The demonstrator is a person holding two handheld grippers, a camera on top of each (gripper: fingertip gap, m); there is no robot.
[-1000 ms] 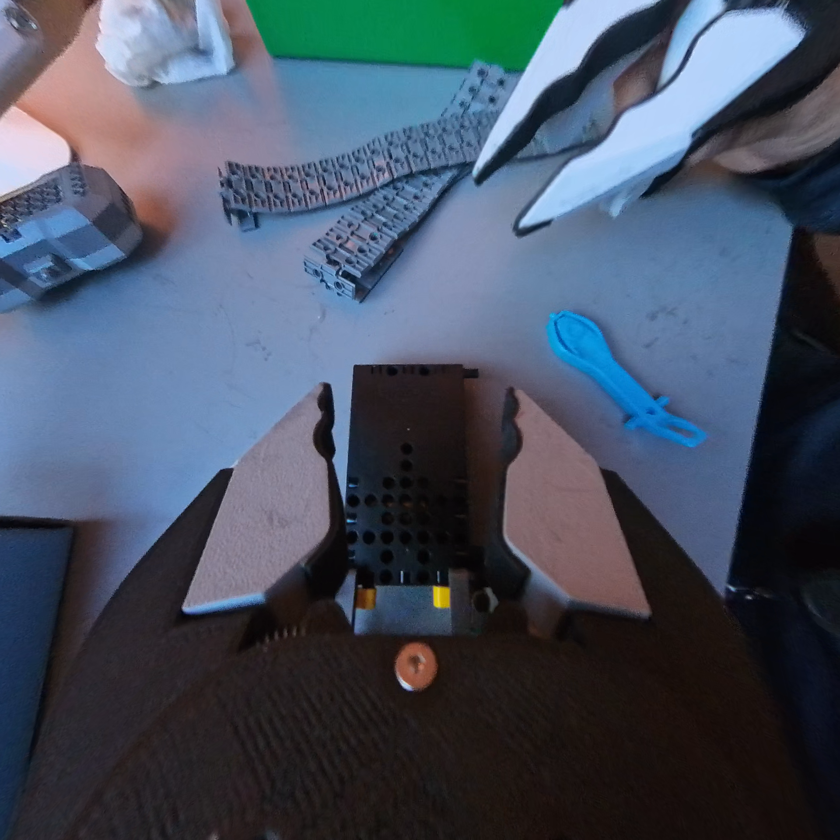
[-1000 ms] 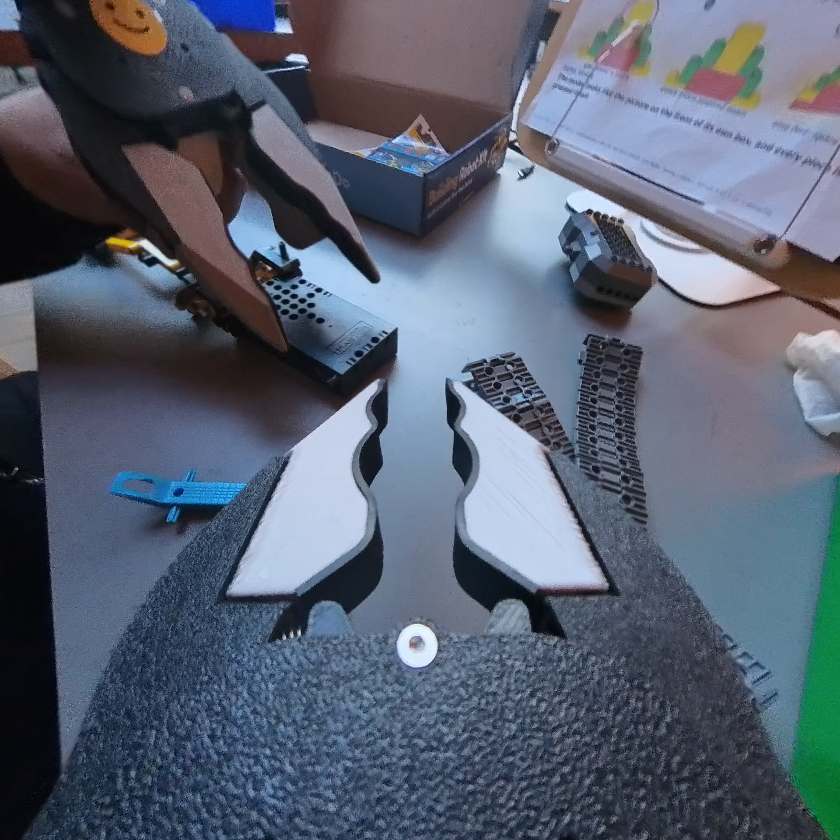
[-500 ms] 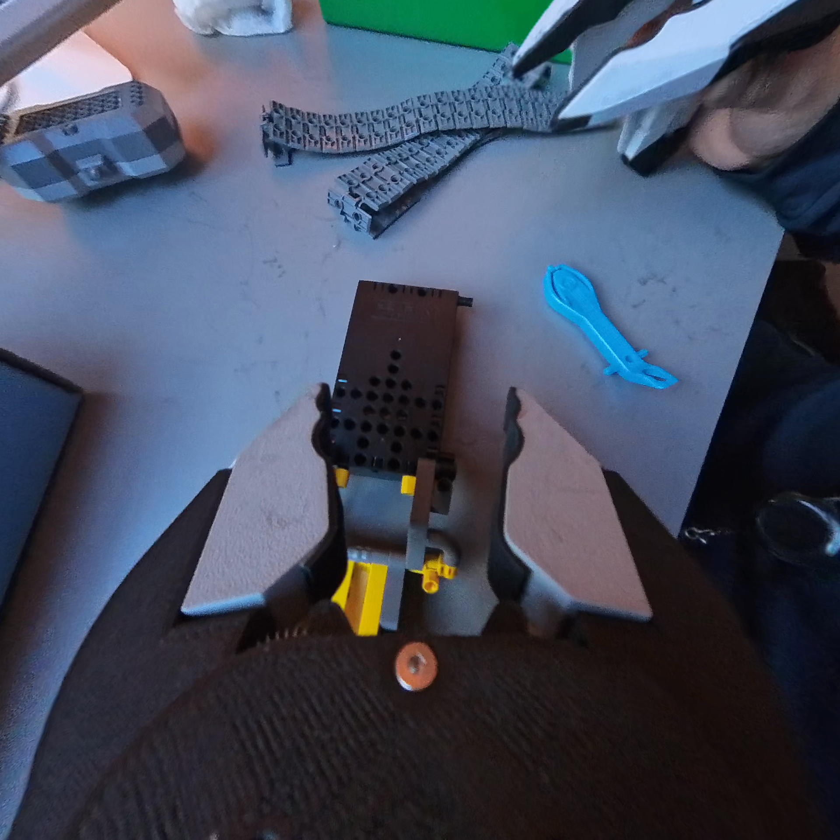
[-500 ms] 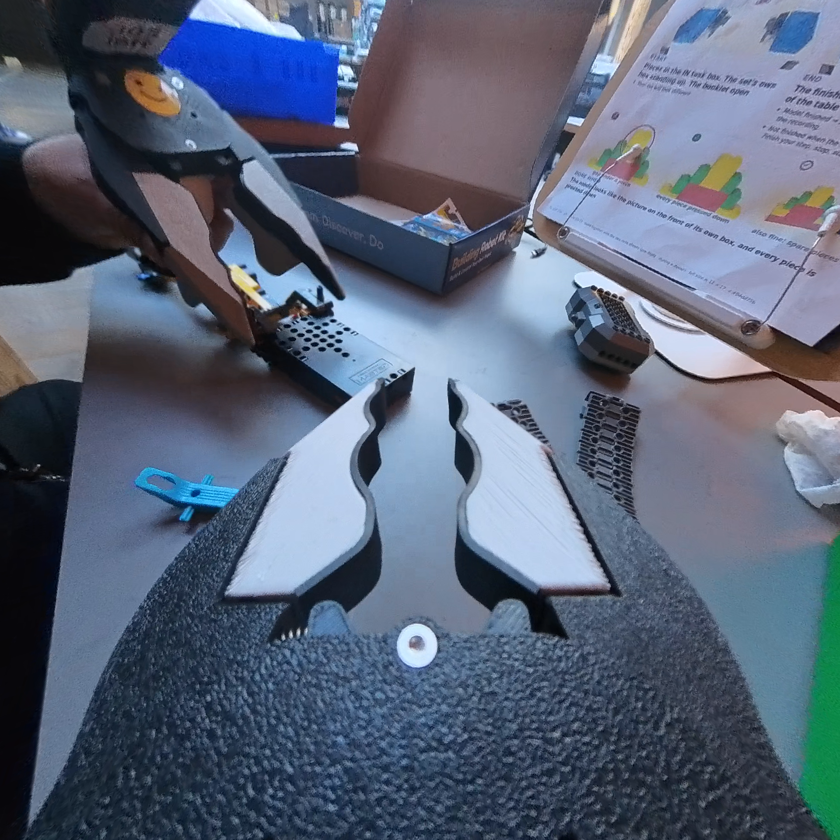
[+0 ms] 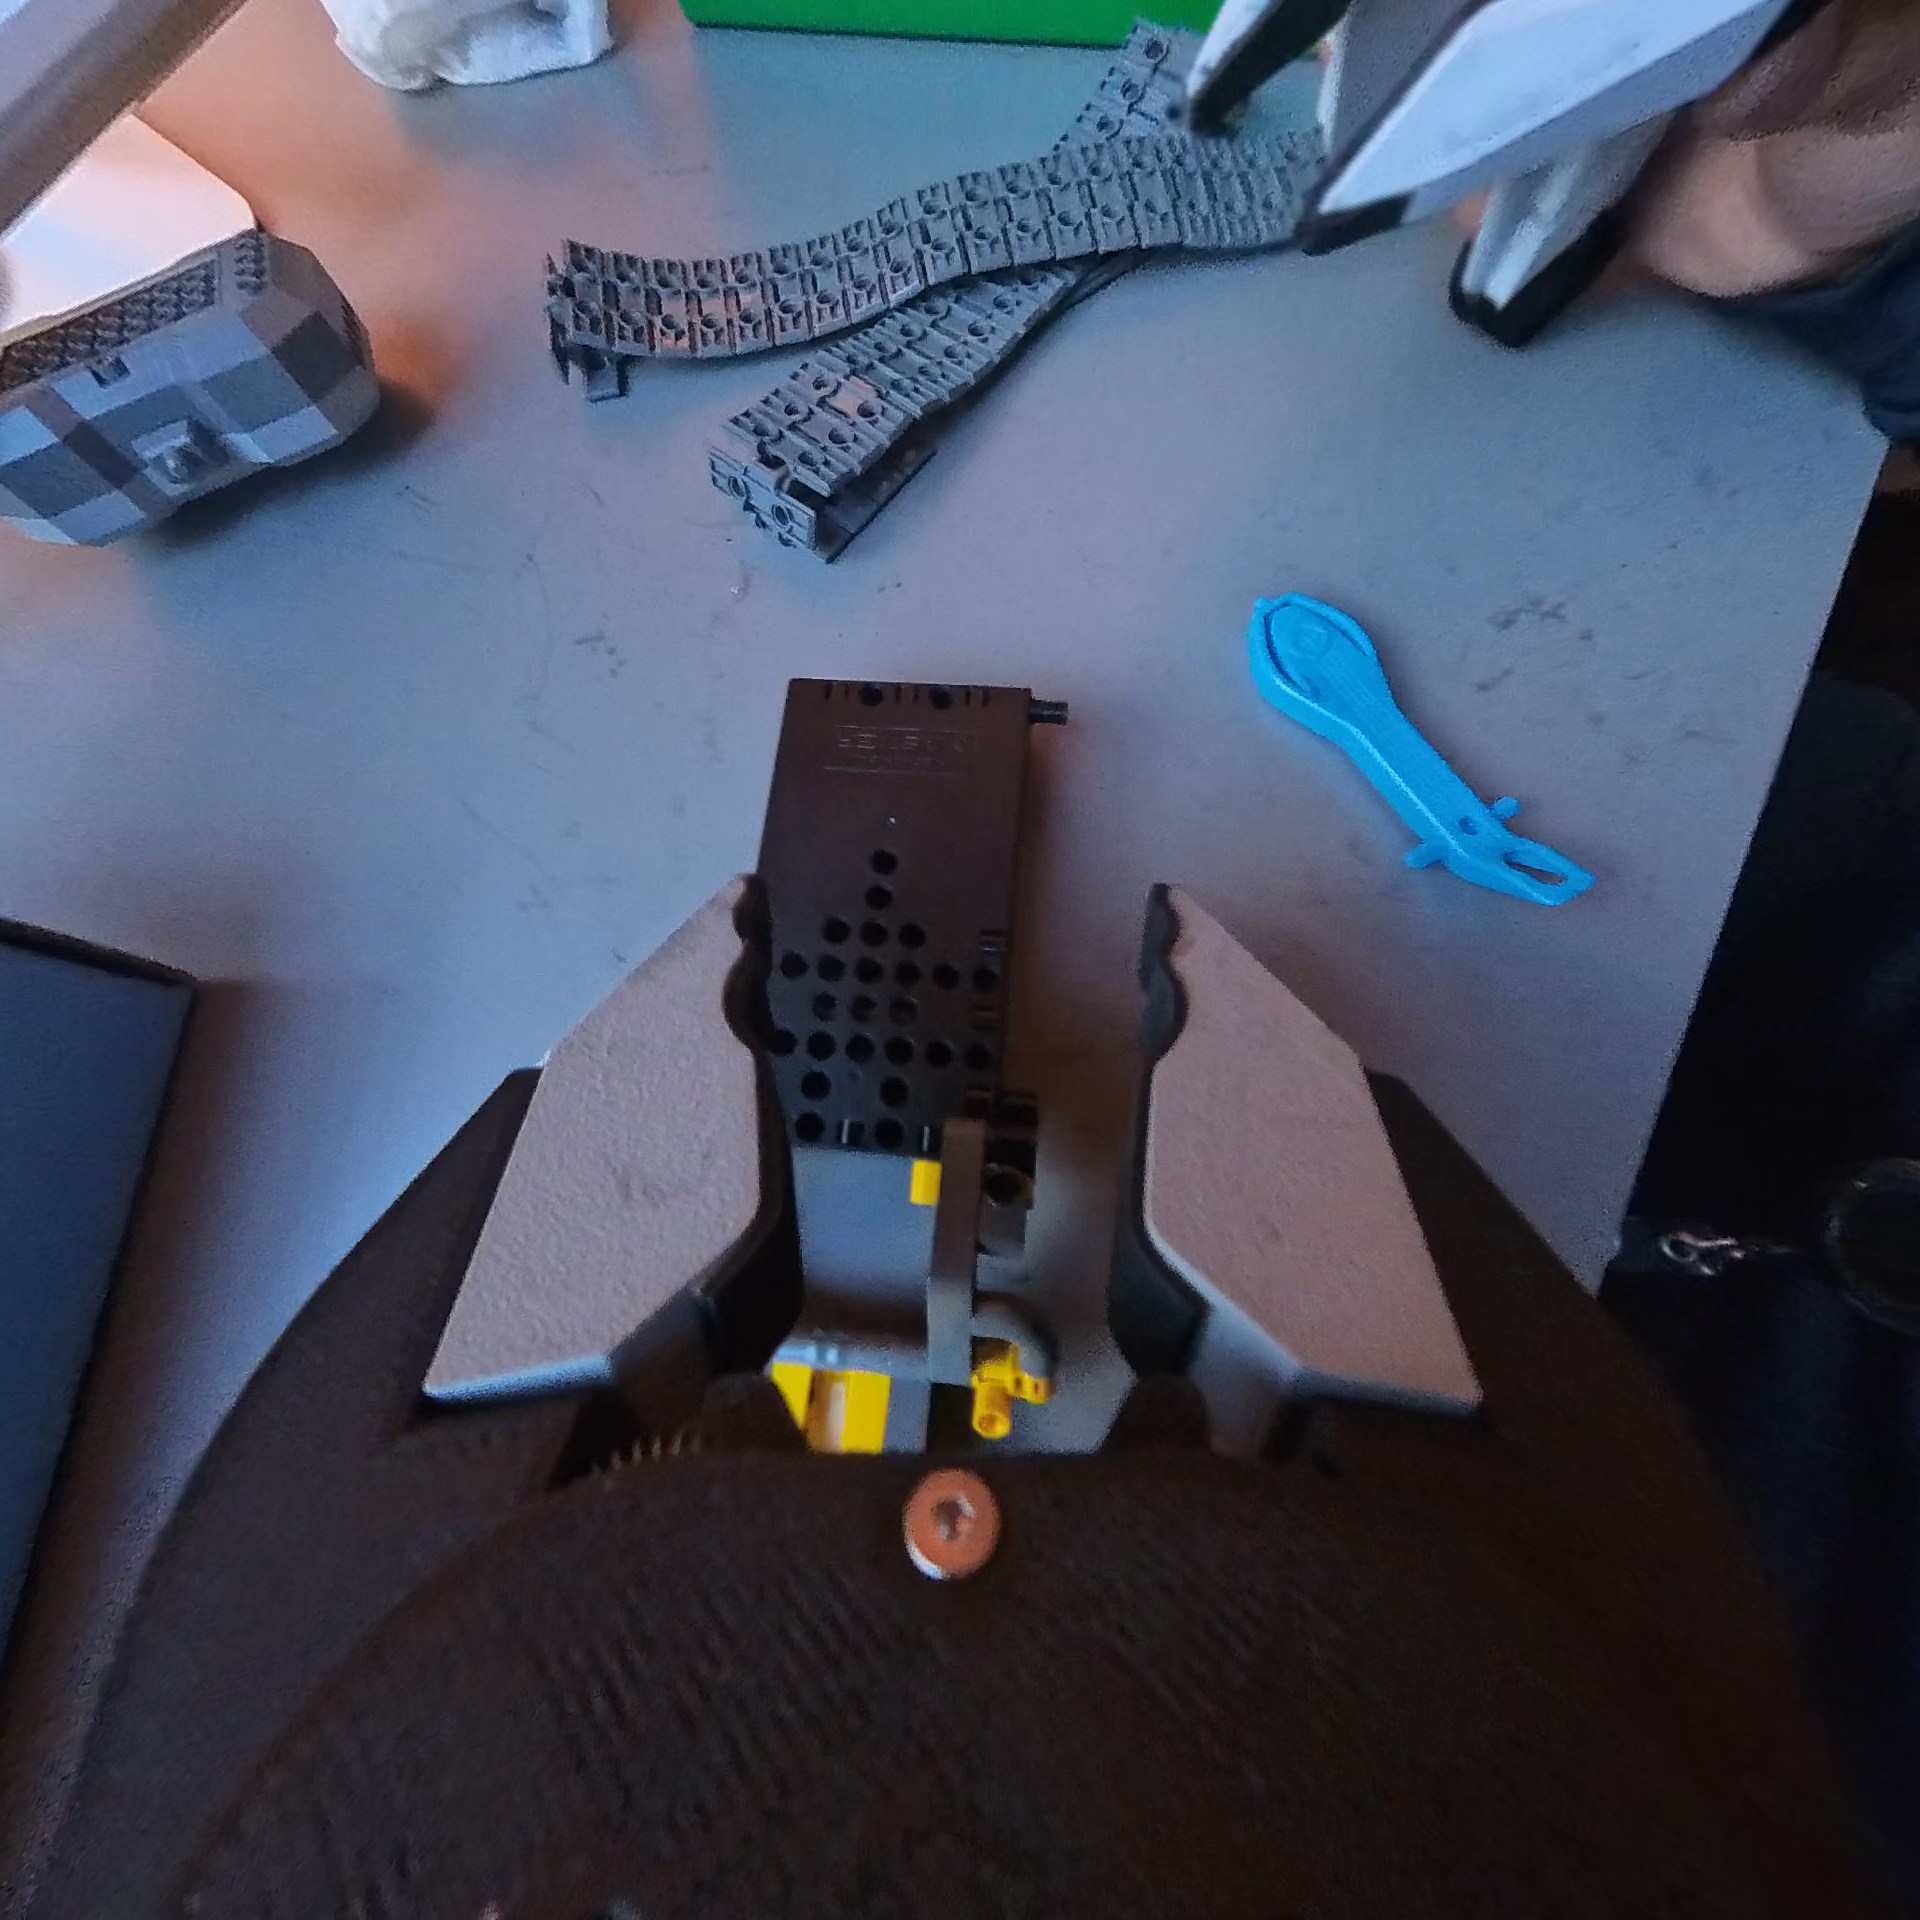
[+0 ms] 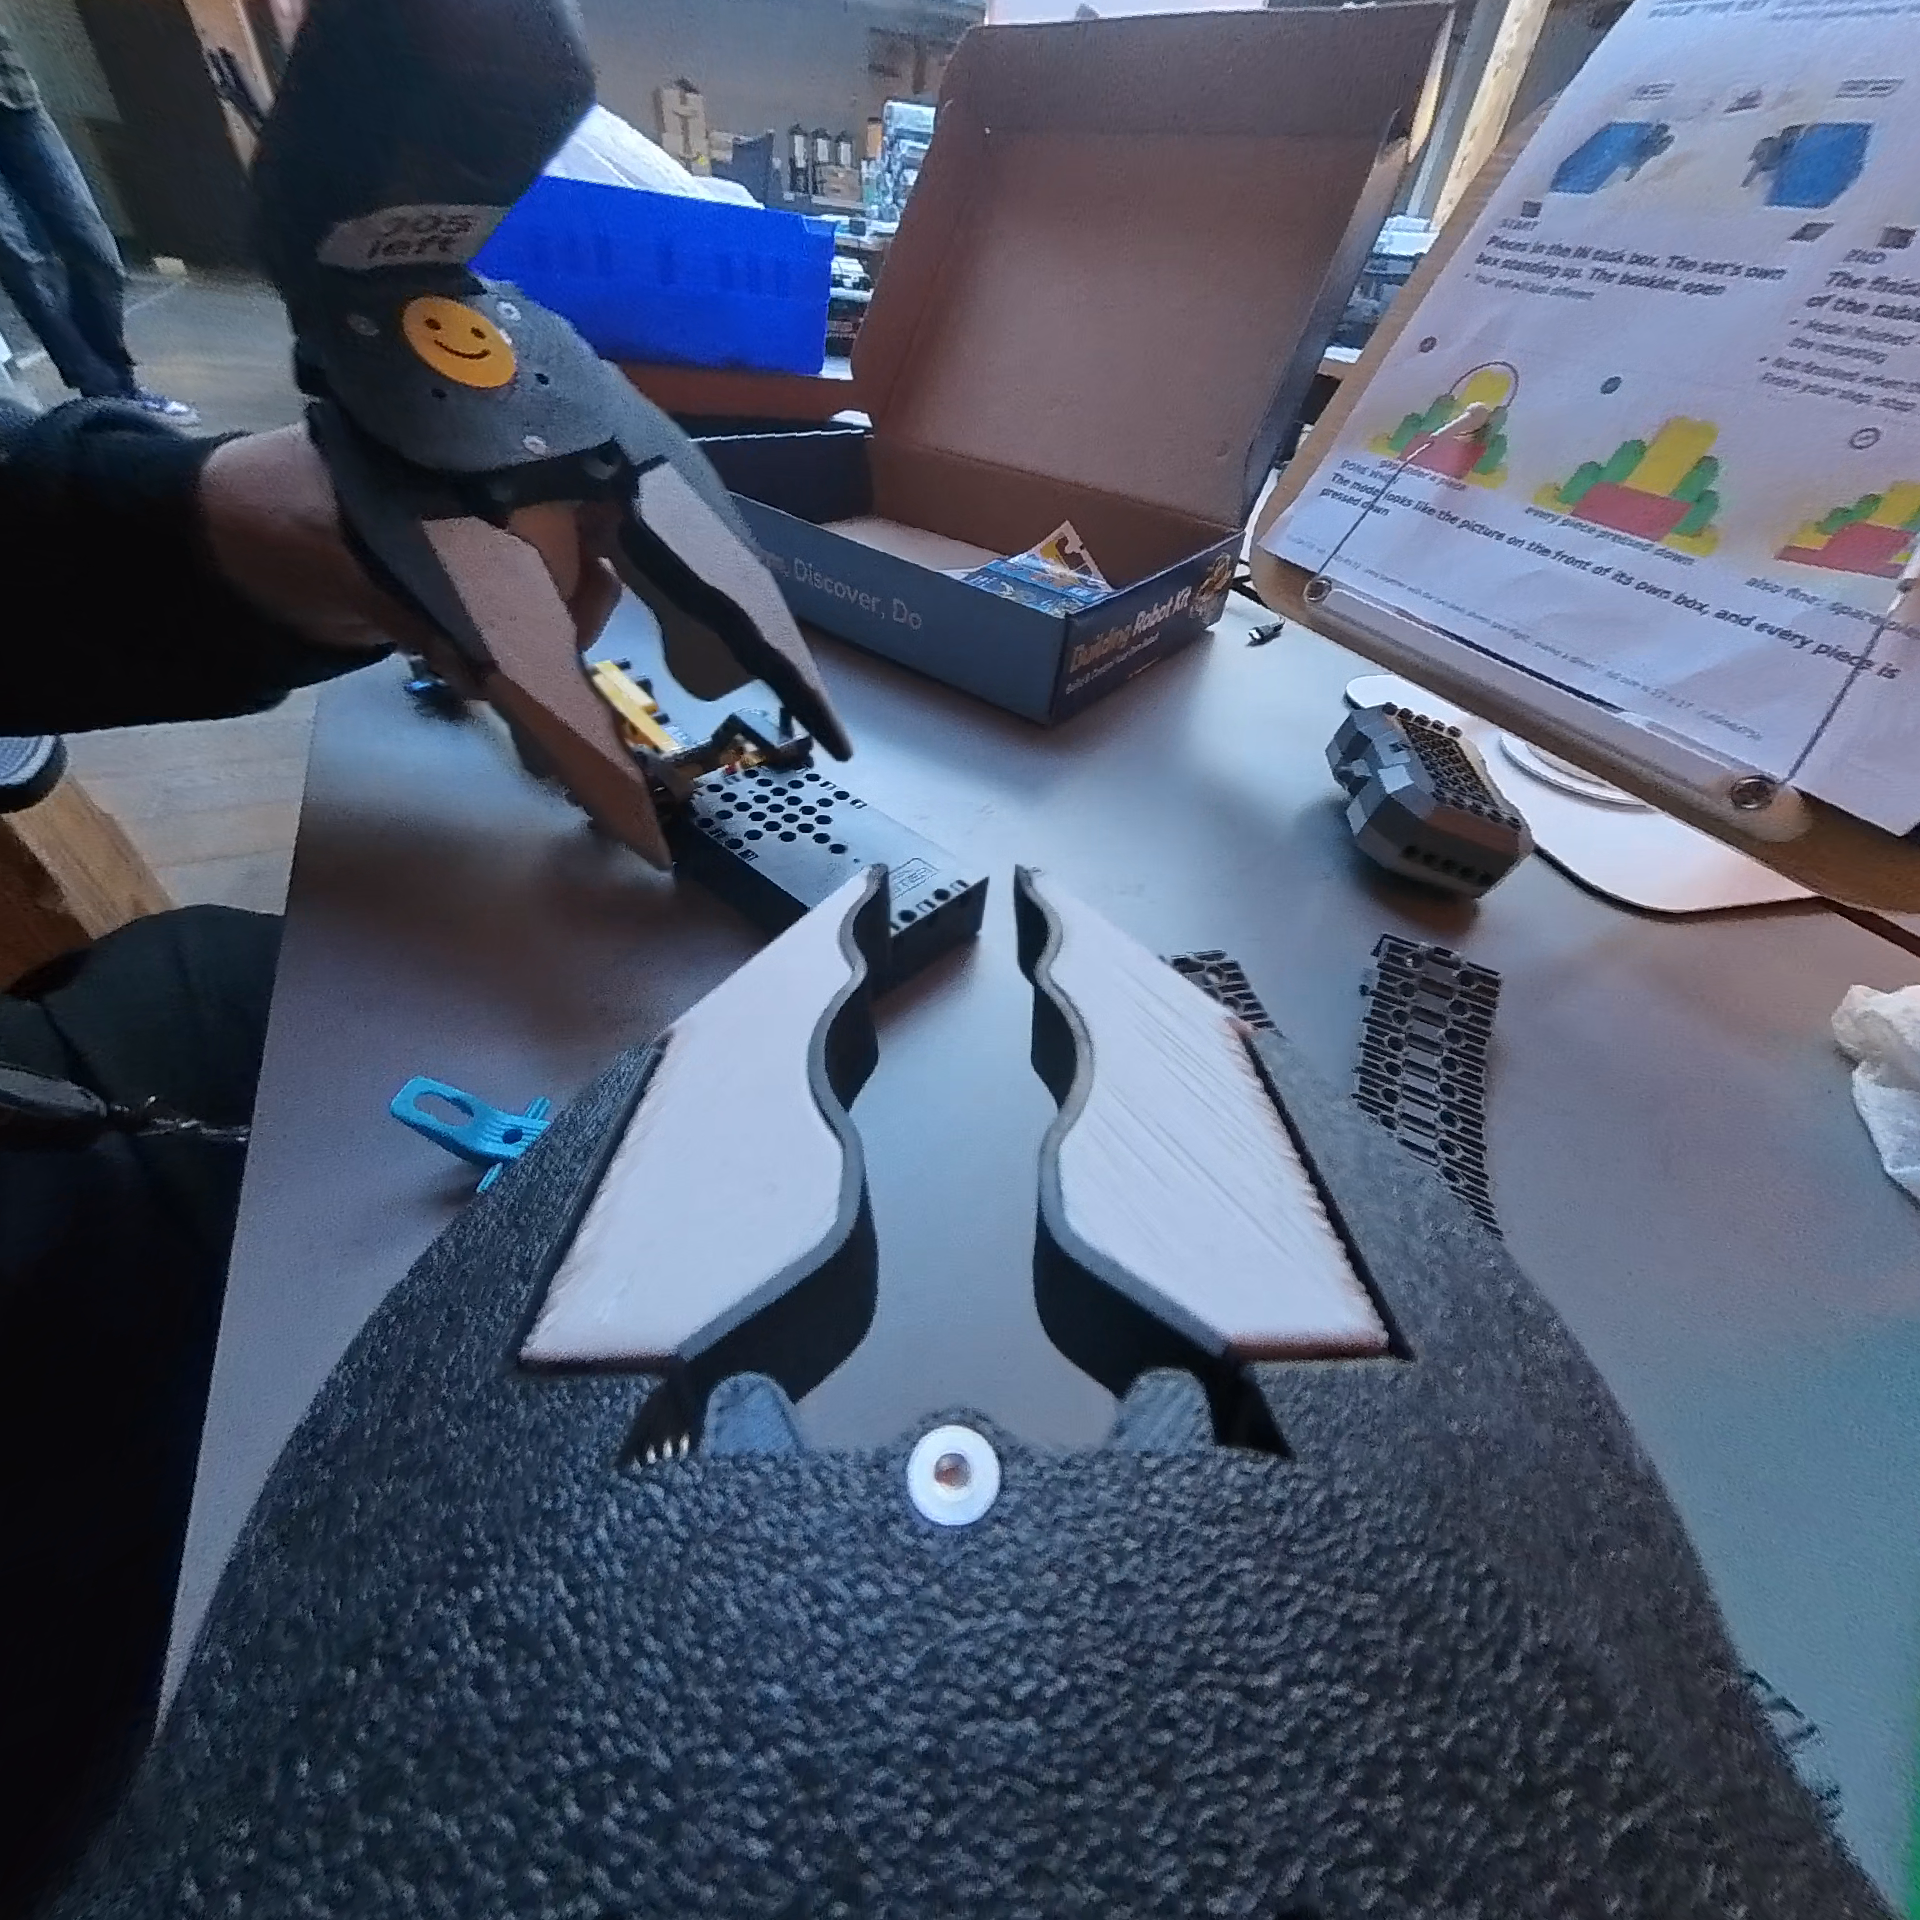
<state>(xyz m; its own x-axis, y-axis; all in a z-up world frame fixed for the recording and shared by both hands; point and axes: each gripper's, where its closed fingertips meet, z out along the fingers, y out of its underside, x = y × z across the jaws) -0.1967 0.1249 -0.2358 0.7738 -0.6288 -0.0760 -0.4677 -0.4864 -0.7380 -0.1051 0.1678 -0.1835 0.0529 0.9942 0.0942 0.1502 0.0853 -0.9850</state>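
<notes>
My left gripper (image 5: 951, 894) is open and straddles a black perforated block (image 5: 894, 883) lying on the grey table (image 5: 416, 727). The left finger is against the block's side; the right finger stands apart from it. Grey and yellow brick parts (image 5: 935, 1299) joined to the block's near end sit between the finger bases. My right gripper (image 6: 951, 878) holds nothing, its jaws a narrow gap apart, above the table between the block (image 6: 821, 842) and two grey track strips (image 6: 1429, 1039). It shows over the tracks' far end (image 5: 935, 239) in the left wrist view (image 5: 1257, 171).
A blue plastic tool (image 5: 1392, 748) lies right of the block near the table edge. A grey brick-built piece (image 5: 177, 405) sits far left. An open cardboard box (image 6: 1039, 613), an instruction sheet on a stand (image 6: 1610, 416) and white tissue (image 6: 1881, 1060) stand around. Between my left fingertips and the grey brick-built piece (image 5: 177, 405) there is roughly 20 centimeters. It turns up in the right wrist view (image 6: 1378, 770) as well.
My left gripper has drawn back along the black block, so its grey and yellow end now shows between the fingers. My right gripper has lifted and pulled away toward the tracks' end.
</notes>
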